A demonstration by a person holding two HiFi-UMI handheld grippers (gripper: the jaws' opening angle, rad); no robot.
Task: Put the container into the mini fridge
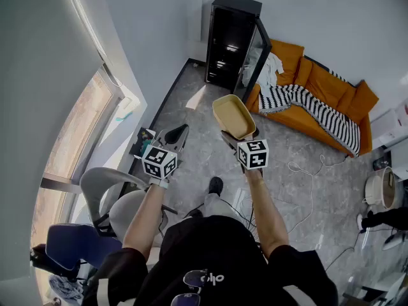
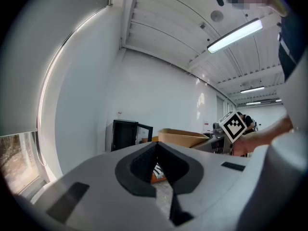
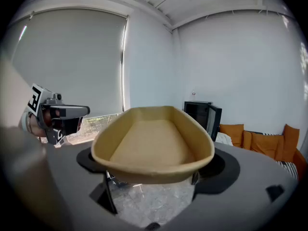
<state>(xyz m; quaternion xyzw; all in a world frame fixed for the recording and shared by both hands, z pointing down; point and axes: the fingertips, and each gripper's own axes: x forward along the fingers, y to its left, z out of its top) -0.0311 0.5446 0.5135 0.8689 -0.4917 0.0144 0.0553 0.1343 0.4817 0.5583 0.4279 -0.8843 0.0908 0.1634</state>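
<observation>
A tan, empty oval container [image 1: 233,115] is held level in front of me, with my right gripper [image 1: 236,134] shut on its near end. In the right gripper view the container [image 3: 154,143] spans the space between the wide-set jaws of that gripper [image 3: 153,177]. The black mini fridge [image 1: 231,40] stands against the far wall with its glass door [image 1: 256,59] swung open. It also shows beyond the container in the right gripper view, as the mini fridge [image 3: 199,112]. My left gripper [image 1: 178,132] hovers to the left of the container, shut and empty [image 2: 156,146].
An orange sofa [image 1: 319,101] with a striped blanket stands right of the fridge. A grey office chair [image 1: 108,196] and a blue seat [image 1: 70,244] are at my left by the window [image 1: 76,139]. Cables [image 1: 306,171] trail over the grey floor at right.
</observation>
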